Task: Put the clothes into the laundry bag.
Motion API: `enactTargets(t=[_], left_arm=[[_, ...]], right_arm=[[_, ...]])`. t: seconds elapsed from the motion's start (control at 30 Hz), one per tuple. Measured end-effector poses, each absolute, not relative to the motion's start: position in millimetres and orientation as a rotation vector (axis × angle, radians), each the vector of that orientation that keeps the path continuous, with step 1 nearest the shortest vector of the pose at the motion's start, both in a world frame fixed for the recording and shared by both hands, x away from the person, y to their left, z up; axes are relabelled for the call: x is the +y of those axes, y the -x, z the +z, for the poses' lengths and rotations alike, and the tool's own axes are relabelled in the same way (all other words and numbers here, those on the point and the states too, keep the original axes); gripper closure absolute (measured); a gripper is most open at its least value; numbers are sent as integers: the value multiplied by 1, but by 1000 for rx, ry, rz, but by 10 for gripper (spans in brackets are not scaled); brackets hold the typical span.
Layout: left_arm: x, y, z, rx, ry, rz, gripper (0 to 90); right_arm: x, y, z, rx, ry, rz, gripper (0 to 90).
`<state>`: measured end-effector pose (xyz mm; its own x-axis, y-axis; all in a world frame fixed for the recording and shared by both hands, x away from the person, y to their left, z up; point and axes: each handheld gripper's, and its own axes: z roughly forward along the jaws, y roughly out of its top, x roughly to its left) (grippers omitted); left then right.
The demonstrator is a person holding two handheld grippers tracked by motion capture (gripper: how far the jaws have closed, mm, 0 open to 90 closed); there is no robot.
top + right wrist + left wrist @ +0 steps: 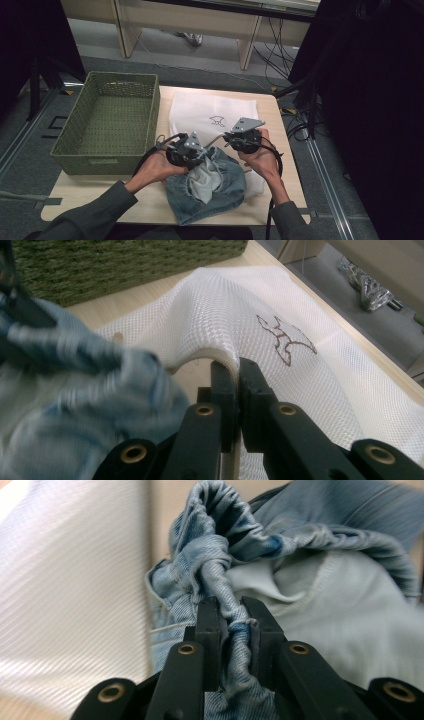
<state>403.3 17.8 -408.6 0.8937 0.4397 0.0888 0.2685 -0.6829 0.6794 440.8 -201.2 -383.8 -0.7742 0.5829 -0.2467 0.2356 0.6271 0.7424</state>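
Note:
A crumpled blue denim garment (pixel 220 190) with a pale lining lies at the front of the table, partly over a white mesh bag (pixel 210 112) that bears a small dark emblem. My left gripper (pixel 200 157) is at the garment's upper left edge. In the left gripper view, the left gripper (pixel 232 611) is shut on a bunched, twisted fold of denim (pixel 215 555). My right gripper (pixel 231 143) is close to its right. In the right gripper view, the right gripper (pixel 236 371) pinches the lifted rim of the mesh bag (pixel 260 310), with blurred denim (pixel 90 390) at its left.
A green woven basket (pixel 107 150) stands on the left of the light wooden table (pixel 280 165), right beside the left hand. Cables trail from both grippers. Dark stands and floor cables flank the table at the right, and desk legs stand behind it.

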Motion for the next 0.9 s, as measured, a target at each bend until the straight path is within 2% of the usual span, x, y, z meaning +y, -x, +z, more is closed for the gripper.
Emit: enactTargets(t=[0.2, 0.37, 0.4, 0.5, 0.57, 0.67, 0.87, 0.9], left_arm=[[-4, -411, -420, 511, -2391, 326, 773], [-9, -440, -444, 683, -2370, 381, 730], [-8, -442, -445, 700, -2364, 352, 699], [1, -437, -433, 706, -2353, 332, 485], [13, -429, -421, 707, -2327, 284, 374], [35, -416, -406, 712, -2304, 243, 299], [59, -395, -411, 664, -2268, 91, 190], [66, -387, -418, 609, -2232, -30, 159]], right_arm=[[-195, -436, -379, 2390, -612, 1021, 877], [-196, -434, -379, 2393, -613, 1015, 877], [-196, -434, -380, 2396, -607, 1007, 877], [-197, -434, -382, 2403, -600, 991, 876], [-199, -434, -382, 2396, -612, 1001, 876], [-200, -434, -382, 2400, -604, 994, 876], [-197, -431, -381, 2399, -607, 979, 876], [-197, -431, -381, 2405, -596, 982, 875]])
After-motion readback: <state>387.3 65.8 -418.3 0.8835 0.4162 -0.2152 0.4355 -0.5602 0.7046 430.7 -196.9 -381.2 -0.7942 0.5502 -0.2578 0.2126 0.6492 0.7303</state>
